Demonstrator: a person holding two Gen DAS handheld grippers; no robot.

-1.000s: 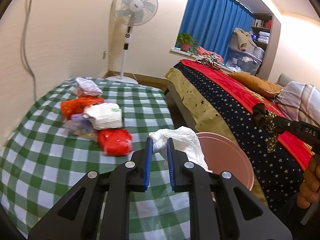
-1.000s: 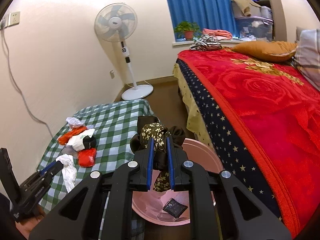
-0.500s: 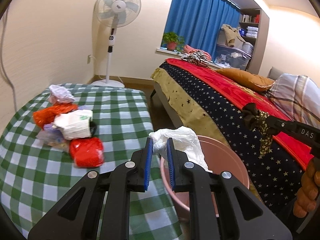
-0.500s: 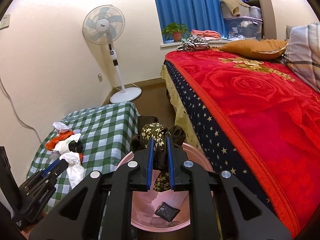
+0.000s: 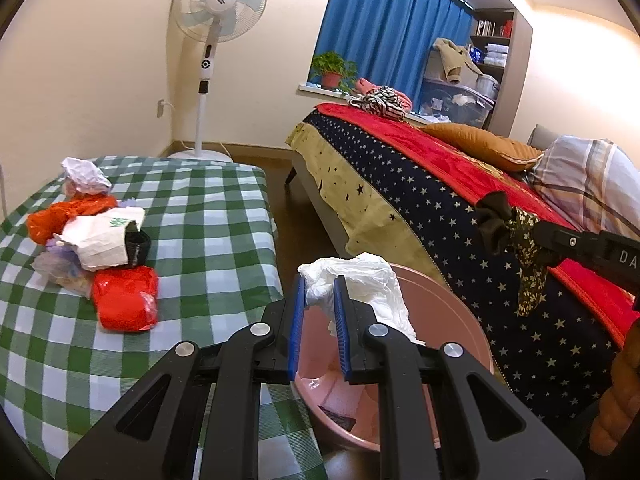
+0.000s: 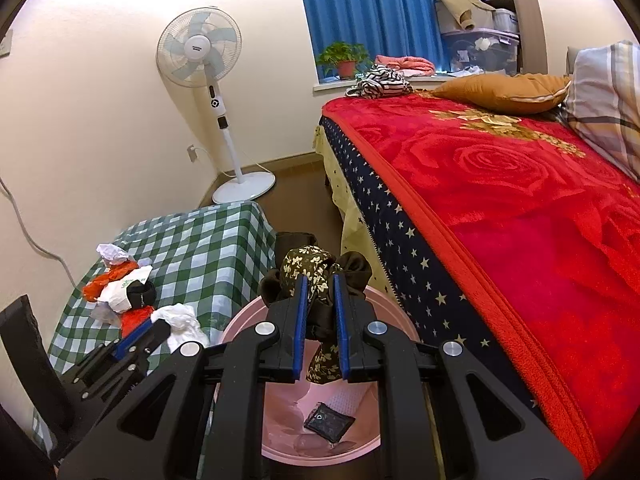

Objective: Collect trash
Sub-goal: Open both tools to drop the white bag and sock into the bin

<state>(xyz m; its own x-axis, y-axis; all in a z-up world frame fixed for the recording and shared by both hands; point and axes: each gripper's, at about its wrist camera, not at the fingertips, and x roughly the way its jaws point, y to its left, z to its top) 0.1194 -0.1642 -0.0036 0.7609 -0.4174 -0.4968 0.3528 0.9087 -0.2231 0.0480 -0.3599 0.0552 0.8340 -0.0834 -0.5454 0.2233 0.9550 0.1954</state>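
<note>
At lower centre of each wrist view, the left gripper pinched a white plastic bag between its fingers above the pink bin; the right gripper pinched a dark floral cloth over that bin, with more trash at left on the checked bench.

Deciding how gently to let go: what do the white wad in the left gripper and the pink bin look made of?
White wad: looks like thin plastic film, crinkled, slightly glossy, translucent at the edges. Pink bin: apparently hard moulded plastic, smooth with a soft sheen.
</note>
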